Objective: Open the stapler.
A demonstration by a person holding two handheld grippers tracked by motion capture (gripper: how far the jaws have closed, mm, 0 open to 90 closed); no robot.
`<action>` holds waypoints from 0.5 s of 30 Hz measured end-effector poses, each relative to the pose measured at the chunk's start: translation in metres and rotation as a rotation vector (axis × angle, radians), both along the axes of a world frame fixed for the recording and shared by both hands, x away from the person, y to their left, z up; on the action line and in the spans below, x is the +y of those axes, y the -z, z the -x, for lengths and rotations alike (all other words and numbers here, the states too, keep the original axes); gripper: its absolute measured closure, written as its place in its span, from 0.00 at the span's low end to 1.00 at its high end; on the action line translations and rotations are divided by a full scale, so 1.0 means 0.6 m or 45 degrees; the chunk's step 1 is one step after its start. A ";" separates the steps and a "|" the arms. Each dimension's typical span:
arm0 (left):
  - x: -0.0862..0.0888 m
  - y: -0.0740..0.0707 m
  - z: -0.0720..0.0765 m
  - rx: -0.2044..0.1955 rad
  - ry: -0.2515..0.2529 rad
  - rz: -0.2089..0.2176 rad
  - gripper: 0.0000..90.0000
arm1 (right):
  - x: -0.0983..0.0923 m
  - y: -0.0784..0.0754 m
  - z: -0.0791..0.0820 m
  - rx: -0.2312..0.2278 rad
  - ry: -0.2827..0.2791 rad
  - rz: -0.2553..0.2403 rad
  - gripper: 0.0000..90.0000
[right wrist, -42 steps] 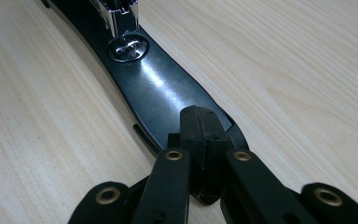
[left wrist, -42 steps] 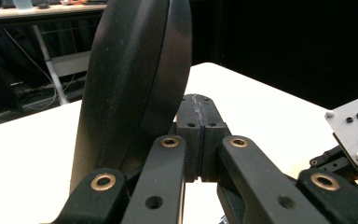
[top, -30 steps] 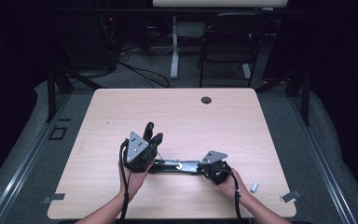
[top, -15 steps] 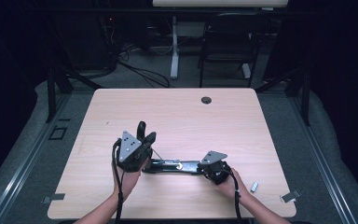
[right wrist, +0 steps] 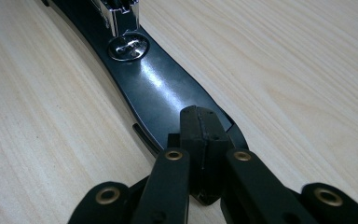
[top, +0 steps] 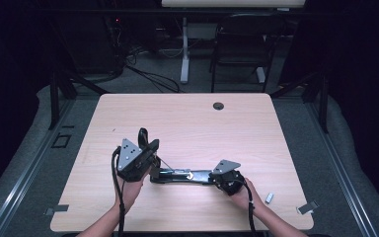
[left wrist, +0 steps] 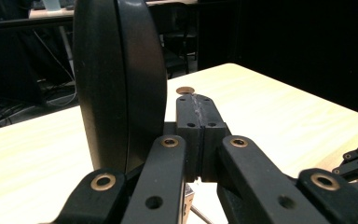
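Gleaming, a glossy black stapler (right wrist: 158, 93) lies on pale wood-grain table (right wrist: 284, 70).

Black stapler (top: 180, 175) opened out, base flat on table, top arm upright.

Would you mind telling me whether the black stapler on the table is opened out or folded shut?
Opened out: the stapler base lies flat on the table, while its top arm stands raised beside the left gripper.
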State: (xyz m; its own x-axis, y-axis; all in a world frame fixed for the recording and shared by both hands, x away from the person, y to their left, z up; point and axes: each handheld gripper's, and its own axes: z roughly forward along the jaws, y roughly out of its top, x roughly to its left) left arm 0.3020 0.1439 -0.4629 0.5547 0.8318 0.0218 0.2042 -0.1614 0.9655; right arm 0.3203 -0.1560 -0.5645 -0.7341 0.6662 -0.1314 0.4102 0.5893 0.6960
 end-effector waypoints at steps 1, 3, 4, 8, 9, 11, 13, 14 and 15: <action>0.000 0.000 0.000 0.000 0.000 0.000 1.00 | 0.000 0.000 0.000 0.000 0.000 0.000 1.00; 0.003 0.000 0.000 0.004 -0.005 0.000 1.00 | 0.000 0.000 0.000 0.000 0.000 0.001 1.00; 0.006 0.000 0.000 0.002 -0.015 0.010 1.00 | 0.000 0.000 0.000 0.001 0.002 0.001 1.00; 0.013 -0.002 0.000 0.003 -0.023 0.038 1.00 | 0.000 0.000 0.000 -0.005 -0.005 0.007 1.00; 0.014 -0.002 0.000 0.004 -0.026 0.041 1.00 | 0.000 0.000 0.000 -0.005 -0.005 0.008 1.00; 0.015 -0.001 0.000 -0.006 -0.045 0.044 1.00 | 0.000 0.000 0.000 -0.006 -0.006 0.009 1.00; 0.028 -0.003 -0.003 -0.006 -0.091 0.072 1.00 | 0.001 -0.001 0.000 -0.002 -0.003 0.012 1.00; 0.049 -0.003 -0.011 0.024 -0.140 0.113 1.00 | 0.001 0.000 0.000 -0.004 -0.004 0.012 1.00; 0.049 -0.003 -0.011 0.024 -0.140 0.113 1.00 | 0.000 -0.001 0.000 -0.003 -0.006 0.014 1.00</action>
State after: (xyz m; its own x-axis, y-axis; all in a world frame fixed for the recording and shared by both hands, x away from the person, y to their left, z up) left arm 0.3086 0.1735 -0.4613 0.4597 0.8858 -0.0639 0.2342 -0.0516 0.9708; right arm 0.3201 -0.1557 -0.5641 -0.7369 0.6613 -0.1404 0.4060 0.5989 0.6903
